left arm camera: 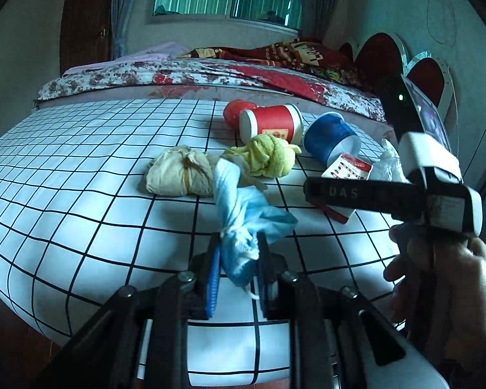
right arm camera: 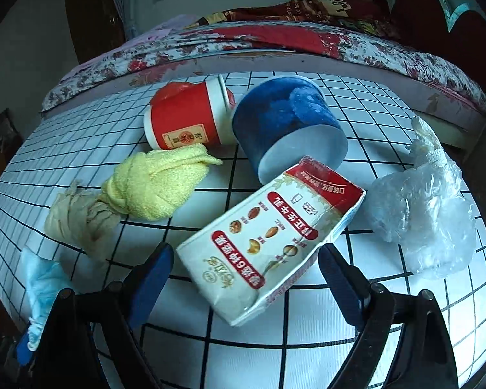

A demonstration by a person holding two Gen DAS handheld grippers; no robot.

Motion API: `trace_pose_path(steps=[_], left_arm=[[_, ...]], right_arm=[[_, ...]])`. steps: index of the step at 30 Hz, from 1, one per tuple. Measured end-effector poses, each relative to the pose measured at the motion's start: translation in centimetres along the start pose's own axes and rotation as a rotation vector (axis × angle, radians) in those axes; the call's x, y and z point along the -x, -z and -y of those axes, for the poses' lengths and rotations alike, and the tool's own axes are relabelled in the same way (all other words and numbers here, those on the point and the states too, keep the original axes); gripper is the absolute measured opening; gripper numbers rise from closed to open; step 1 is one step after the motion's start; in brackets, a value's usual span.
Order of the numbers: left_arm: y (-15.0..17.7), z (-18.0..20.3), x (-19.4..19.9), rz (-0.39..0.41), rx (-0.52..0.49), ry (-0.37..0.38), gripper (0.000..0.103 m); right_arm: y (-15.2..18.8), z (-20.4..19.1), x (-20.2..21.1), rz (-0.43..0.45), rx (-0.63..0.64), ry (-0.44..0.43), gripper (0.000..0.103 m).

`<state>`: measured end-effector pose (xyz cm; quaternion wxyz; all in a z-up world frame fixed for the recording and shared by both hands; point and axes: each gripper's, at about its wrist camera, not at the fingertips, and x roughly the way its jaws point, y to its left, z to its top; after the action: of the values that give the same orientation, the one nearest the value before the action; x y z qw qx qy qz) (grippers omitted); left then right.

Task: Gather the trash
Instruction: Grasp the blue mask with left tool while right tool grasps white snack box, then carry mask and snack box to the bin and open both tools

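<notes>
In my left wrist view, nearest me, my left gripper (left arm camera: 238, 267) has its jaws clamped on a crumpled blue face mask (left arm camera: 243, 214), which sticks up from between the blue pads above the worktop (left arm camera: 81, 194) with its white, black-gridded cloth. My right wrist view catches only a scrap of that mask (right arm camera: 40, 278) at its lower left edge. There my right gripper (right arm camera: 244, 278) has its jaws spread wide, one on each side of the near end of a red-and-white carton (right arm camera: 262, 243) lying flat; the pads do not press on it. The left view shows this carton (left arm camera: 346, 168) mostly hidden behind my right gripper's black finger (left arm camera: 356, 193) and the hand (left arm camera: 444, 291) holding it. Beyond lie a beige knotted rag (right arm camera: 77, 220), a yellow knotted cloth (right arm camera: 152, 188), a tipped red cup (right arm camera: 188, 120) and a tipped blue cup (right arm camera: 285, 123). The clear plastic bag (right arm camera: 424, 214) shows whole only in the right view. Behind the red cup something orange-red (left arm camera: 238, 111) is half covered; I cannot tell what. Farthest is the bed (left arm camera: 178, 74) with its flowered cover.
</notes>
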<state>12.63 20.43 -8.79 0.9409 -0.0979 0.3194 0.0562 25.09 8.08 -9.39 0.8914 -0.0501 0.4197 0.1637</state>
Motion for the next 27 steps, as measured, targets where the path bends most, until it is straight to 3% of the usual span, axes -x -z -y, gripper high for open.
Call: trace_pose_path(steps=[5, 9, 13, 18, 23, 27], left_arm=[[0.1, 0.3, 0.0, 0.007, -0.003, 0.023, 0.021], [0.2, 1.1, 0.1, 0.017, -0.023, 0.031, 0.021], [0.0, 1.6, -0.8, -0.006, -0.026, 0.016, 0.021], [-0.3, 1.7, -1.1, -0.013, -0.022, 0.017, 0.021], [-0.2, 1.9, -0.8, -0.008, -0.036, 0.022, 0.021], [-0.1, 2.4, -1.1, -0.014, -0.041, 0.026, 0.021]], right_arm=[[2.5, 2.3, 2.5, 0.026, 0.034, 0.002, 0.063], [4.1, 4.1, 4.4, 0.051, 0.01, -0.025, 0.063], [2.7, 3.1, 3.9, 0.063, 0.034, -0.045, 0.064], [1.4, 2.6, 1.6, 0.016, 0.052, 0.029, 0.066], [2.7, 3.9, 2.9, 0.024, 0.073, 0.008, 0.058], [3.6, 4.5, 3.9, 0.063, 0.08, -0.01, 0.058]])
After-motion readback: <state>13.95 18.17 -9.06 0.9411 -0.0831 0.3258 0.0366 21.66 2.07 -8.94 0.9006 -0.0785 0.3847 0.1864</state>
